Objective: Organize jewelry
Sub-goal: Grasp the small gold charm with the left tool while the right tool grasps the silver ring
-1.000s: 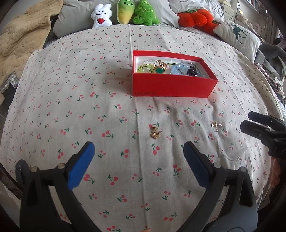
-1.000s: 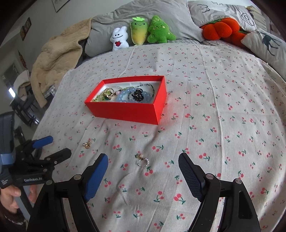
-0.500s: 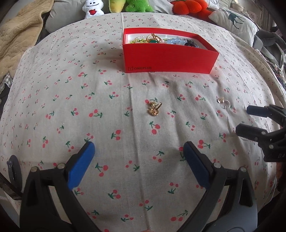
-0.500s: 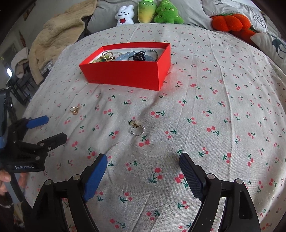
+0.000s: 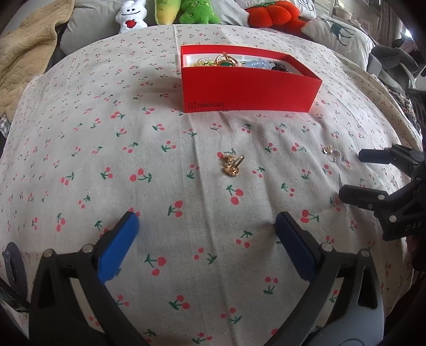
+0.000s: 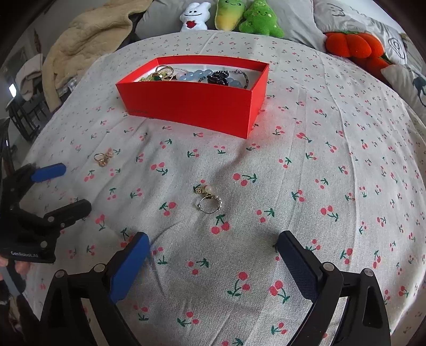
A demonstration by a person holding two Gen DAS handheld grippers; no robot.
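On a bed spread with a cherry-print cloth (image 5: 159, 165), we see two hand-held grippers poised over loose jewelry. The left gripper (image 5: 206, 226) stands with its blue-padded jaws wide apart and nothing between them; the gold earrings (image 5: 232, 165) lie on the cloth ahead of its fingertips, roughly on the midline between the two fingers and clear of both. The right gripper (image 6: 213, 246) has just been opening its jaws, and we find them spread wide, holding nothing; the pearl-and-silver ring (image 6: 209, 200) rests on the cloth ahead of it, centred between the two fingers but beyond their tips, touching neither.

From the left wrist view, the right gripper enters at the right edge, its black fingers near that ring. From the right wrist view, the left gripper enters at the left edge, with the gold earrings just beyond its blue pad.

Farther back sits the red box (image 5: 247, 87), open-topped, with beads, rings and a green-stoned piece already inside. Plush toys (image 6: 231, 16) and an orange cushion (image 6: 351, 45) line the far edge of the bed.
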